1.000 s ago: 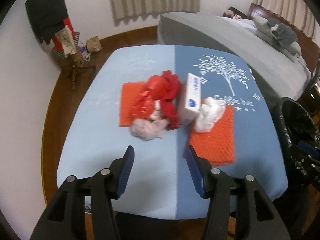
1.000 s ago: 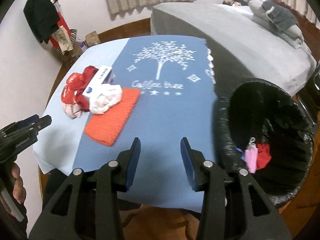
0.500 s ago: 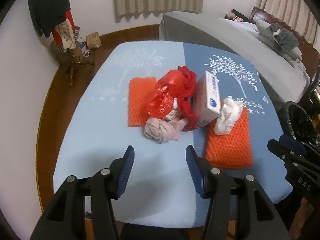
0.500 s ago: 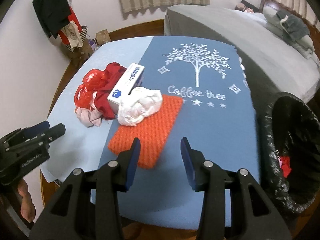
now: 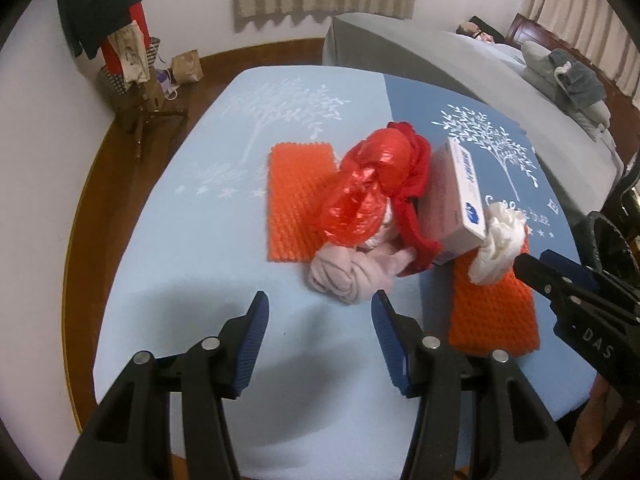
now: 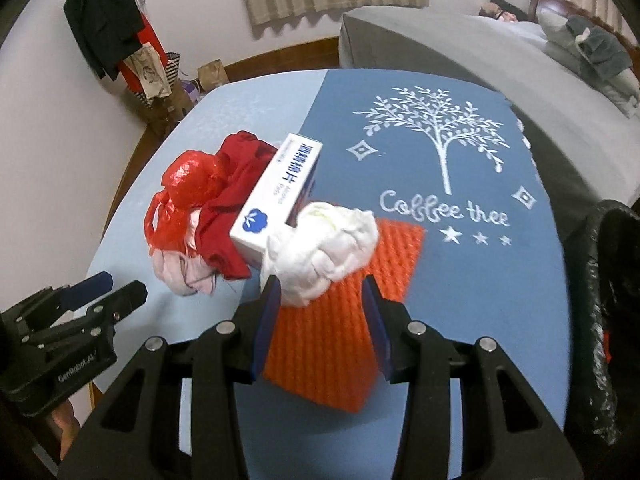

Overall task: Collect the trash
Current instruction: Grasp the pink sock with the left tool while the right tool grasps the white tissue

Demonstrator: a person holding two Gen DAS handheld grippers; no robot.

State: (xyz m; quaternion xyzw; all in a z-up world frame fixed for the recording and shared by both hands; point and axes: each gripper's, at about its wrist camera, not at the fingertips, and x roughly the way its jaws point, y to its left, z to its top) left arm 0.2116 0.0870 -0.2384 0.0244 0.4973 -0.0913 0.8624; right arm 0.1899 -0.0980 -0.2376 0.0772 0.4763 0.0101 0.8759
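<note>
Your left gripper [image 5: 320, 316] and right gripper [image 6: 320, 300] both sit low in frame, jaws apart, apparently gripping nothing.

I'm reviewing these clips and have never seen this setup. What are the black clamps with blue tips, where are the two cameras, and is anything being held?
There is no robot here: a person holds a hand-operated clamp in each hand, and each carries a wide-angle camera looking along its two fingers. One picture is from the left gripper, the other from the right gripper; each also catches the other at its edge. On the blue tablecloth lie two orange mesh pads, a red plastic bag, red cloth, a pink wad, a white box and a white crumpled wad. A black-lined bin stands at the right. Both grippers are open and hold nothing; the right one's fingers frame the white wad.
</note>
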